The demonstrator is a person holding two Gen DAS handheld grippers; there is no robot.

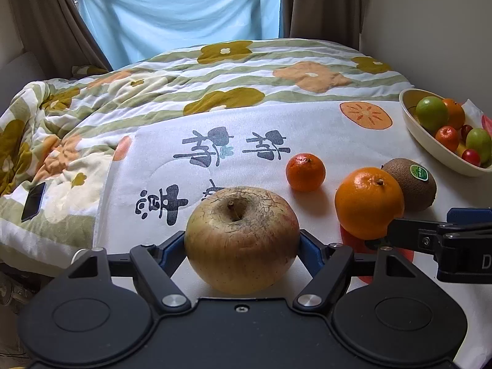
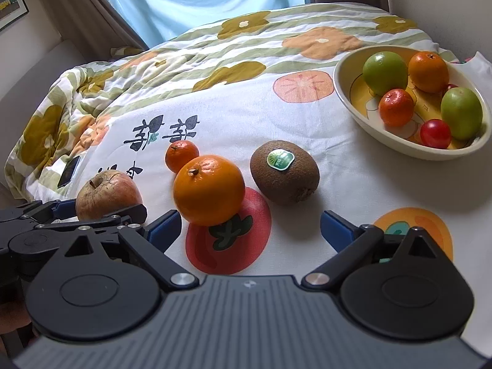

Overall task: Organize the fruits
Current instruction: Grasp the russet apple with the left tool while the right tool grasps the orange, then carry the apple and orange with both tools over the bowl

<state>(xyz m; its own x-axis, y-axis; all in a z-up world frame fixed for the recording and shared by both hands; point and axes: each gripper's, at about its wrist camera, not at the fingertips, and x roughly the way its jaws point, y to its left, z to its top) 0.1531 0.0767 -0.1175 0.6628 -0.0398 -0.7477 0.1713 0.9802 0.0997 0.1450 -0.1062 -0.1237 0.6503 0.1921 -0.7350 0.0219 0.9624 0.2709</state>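
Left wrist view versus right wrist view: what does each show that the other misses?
Left only: the left claw with blue pads against the apple on both sides. Right only: the right claw, open and empty behind the large orange, and the bowl's whole yellow inside. Both: small mandarin, kiwi, phone.

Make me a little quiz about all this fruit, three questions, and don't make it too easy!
1. True or false: the kiwi has a green sticker on it.
2. Which fruit sits between the pads of the left claw? A: the apple. B: a tomato. C: a banana.
3. How many fruits lie on the cloth outside the bowl?

Key: 1 true. 2 A. 3 four.
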